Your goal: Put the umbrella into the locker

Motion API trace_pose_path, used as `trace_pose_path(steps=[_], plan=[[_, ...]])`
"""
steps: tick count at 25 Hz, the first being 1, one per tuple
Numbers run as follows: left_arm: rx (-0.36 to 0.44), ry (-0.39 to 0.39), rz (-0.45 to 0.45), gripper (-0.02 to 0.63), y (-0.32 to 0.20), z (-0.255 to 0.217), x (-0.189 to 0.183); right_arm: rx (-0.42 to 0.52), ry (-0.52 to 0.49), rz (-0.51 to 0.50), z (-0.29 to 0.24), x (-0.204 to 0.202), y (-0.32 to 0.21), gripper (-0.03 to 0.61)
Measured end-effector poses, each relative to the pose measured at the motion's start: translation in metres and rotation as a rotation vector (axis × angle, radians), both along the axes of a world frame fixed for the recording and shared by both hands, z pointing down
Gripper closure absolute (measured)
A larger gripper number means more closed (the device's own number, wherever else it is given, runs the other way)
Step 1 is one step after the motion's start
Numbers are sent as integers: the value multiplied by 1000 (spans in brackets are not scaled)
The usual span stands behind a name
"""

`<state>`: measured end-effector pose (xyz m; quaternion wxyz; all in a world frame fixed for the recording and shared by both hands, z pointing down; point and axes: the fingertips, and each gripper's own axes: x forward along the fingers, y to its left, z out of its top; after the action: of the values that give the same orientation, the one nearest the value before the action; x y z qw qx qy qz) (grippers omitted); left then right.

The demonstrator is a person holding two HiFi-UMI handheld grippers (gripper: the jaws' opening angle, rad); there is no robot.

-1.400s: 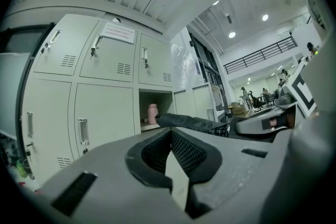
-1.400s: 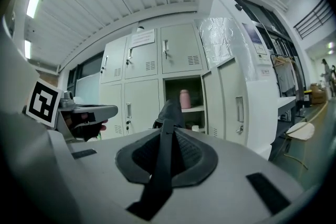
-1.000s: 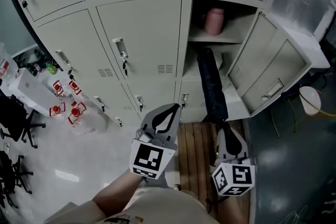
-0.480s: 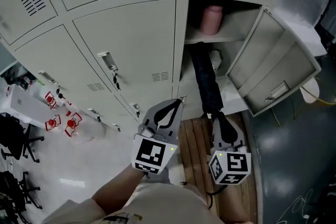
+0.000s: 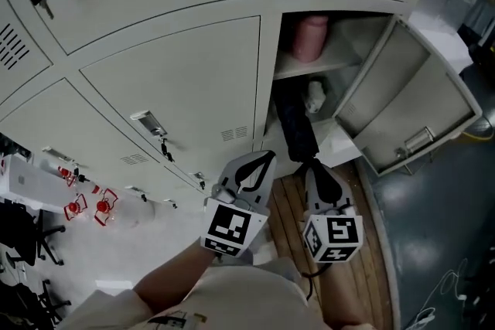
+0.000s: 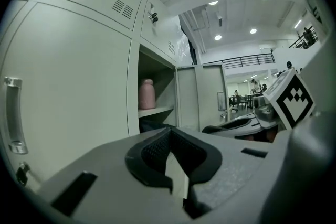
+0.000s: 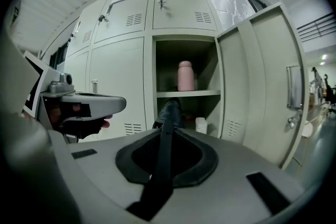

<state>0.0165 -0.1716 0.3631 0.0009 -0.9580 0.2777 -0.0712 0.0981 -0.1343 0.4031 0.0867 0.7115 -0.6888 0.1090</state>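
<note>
The dark folded umbrella (image 5: pixel 295 129) points its far end into the open locker (image 5: pixel 272 100), under the shelf. My right gripper (image 5: pixel 311 163) is shut on the umbrella's near end. In the right gripper view a dark strip of the umbrella (image 7: pixel 169 113) runs out between the jaws toward the lower compartment. My left gripper (image 5: pixel 261 158) hovers just left of it, in front of the shut locker door beside the opening. Its jaws are shut with nothing held (image 6: pixel 170 148).
A pink bottle (image 5: pixel 311 38) stands on the locker's shelf, and a small white bottle (image 5: pixel 315 96) sits in the lower compartment beside the umbrella. The locker door (image 5: pixel 402 100) swings open to the right. Shut lockers (image 5: pixel 178 81) fill the left; wooden slats (image 5: pixel 288 201) lie underfoot.
Both grippers have moved closer to the lockers. The umbrella has gone deeper into the lower compartment, so less of it shows outside.
</note>
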Motion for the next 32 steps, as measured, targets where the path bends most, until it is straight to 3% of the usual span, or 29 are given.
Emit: trace_pose_path(steps=[16,32], plan=[[-65,-20,-22,604,-45,26,14,5,56,-10,8,21,-62,541],[-80,-41,-61,604,-76,48,49,24,41,-74,28,39,-123,541]])
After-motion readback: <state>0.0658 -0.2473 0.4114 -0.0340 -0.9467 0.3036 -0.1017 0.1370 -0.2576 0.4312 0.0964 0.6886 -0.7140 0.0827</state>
